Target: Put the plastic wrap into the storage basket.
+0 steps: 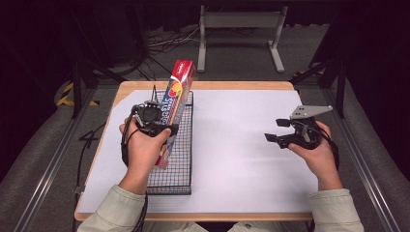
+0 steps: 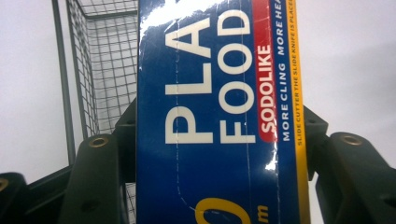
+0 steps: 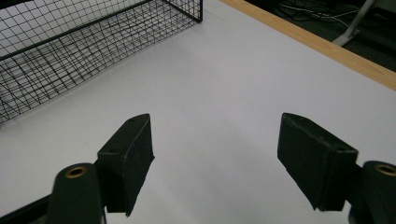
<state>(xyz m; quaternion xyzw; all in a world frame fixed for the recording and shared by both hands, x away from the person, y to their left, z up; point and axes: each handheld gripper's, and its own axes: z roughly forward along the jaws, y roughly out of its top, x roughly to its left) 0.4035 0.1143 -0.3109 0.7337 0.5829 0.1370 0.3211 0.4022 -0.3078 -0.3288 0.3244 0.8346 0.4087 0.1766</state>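
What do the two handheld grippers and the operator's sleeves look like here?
Both are black two-jaw units. The right gripper carries a grey three-cornered plate on top; its jaws end in flat black pads with brass-coloured fittings at the pivots. The left gripper has a round black body, with a black cable running back along the wrist. Sleeves are pale beige-green, with buttoned cuffs.

A lab: dark curtains, floor cables (image 1: 164, 41), paper-covered table (image 1: 241, 145).
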